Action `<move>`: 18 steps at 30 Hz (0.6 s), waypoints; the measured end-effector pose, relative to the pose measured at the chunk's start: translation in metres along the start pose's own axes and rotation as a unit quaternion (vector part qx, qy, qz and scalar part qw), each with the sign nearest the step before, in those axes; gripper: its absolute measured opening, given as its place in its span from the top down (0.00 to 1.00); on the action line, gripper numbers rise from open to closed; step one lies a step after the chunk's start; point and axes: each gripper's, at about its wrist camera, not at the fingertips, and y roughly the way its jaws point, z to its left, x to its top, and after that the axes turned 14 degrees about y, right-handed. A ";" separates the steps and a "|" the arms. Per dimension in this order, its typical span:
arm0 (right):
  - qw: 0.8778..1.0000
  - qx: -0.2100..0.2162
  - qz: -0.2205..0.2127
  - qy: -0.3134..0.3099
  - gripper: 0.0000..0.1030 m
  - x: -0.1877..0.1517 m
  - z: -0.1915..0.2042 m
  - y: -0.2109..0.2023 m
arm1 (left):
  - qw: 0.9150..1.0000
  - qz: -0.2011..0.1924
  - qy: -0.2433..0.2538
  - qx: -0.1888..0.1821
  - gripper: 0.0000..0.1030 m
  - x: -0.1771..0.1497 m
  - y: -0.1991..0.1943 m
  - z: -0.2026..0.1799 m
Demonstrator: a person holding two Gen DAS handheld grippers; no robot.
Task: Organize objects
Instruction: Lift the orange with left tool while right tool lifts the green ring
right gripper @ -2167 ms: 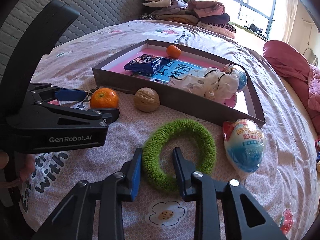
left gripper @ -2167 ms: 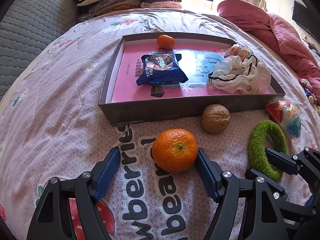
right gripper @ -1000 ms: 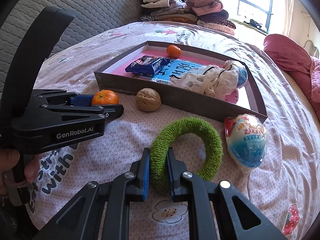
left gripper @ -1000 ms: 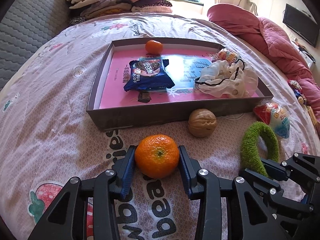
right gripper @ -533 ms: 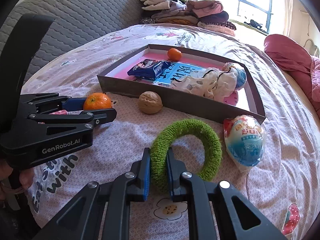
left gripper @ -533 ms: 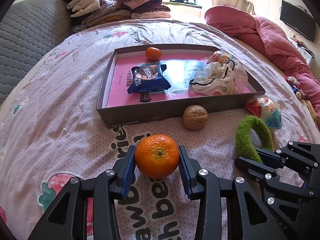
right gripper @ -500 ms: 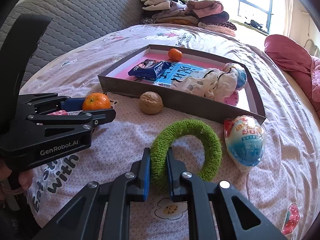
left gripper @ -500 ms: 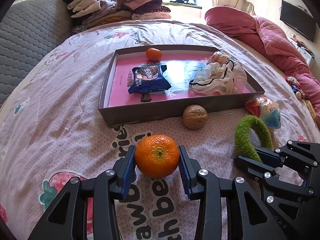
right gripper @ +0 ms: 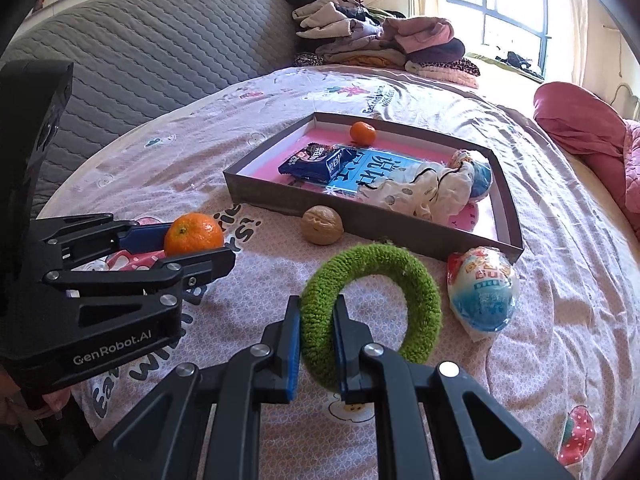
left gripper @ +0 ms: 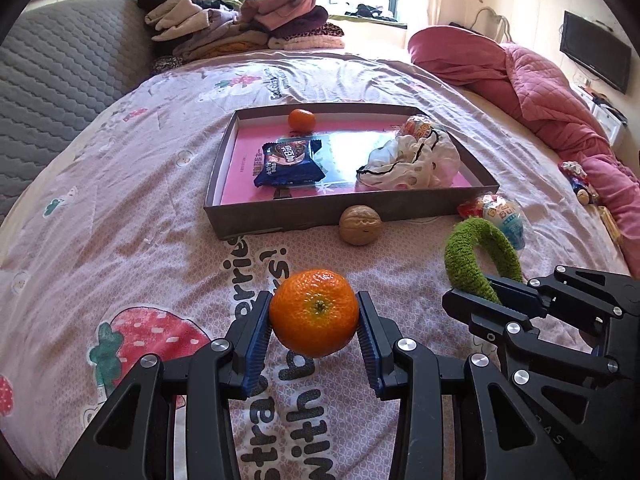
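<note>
My left gripper (left gripper: 314,320) is shut on an orange tangerine (left gripper: 314,312), held just above the printed bedsheet; the same tangerine (right gripper: 193,234) shows at the left of the right wrist view. My right gripper (right gripper: 316,334) is shut on the near side of a fuzzy green ring (right gripper: 372,304), lifted and tilted off the sheet; the green ring (left gripper: 476,252) stands on edge in the left wrist view. Ahead lies a shallow grey box (left gripper: 224,176) with a pink floor, holding a second tangerine (left gripper: 301,119), a blue snack packet (left gripper: 289,162) and a crumpled white bag (left gripper: 412,158).
A walnut (left gripper: 360,225) rests on the sheet against the box's near wall. A wrapped egg-shaped toy (right gripper: 484,292) lies by the box's right corner. Folded clothes (left gripper: 240,24) are piled at the far end; a pink quilt (left gripper: 540,92) lies at the right.
Both grippers have risen with their loads: the tangerine and the green ring are off the sheet now. The box and walnut look farther off in the left wrist view.
</note>
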 end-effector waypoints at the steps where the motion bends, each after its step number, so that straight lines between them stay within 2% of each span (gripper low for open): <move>1: 1.000 0.000 -0.002 0.001 0.86 0.001 0.000 -0.002 | 1.000 0.000 0.000 0.001 0.59 0.000 -0.002 -0.002; 18: 0.998 0.007 -0.059 0.000 0.86 0.015 0.002 -0.038 | 0.999 -0.044 -0.017 0.017 0.59 0.012 -0.043 -0.002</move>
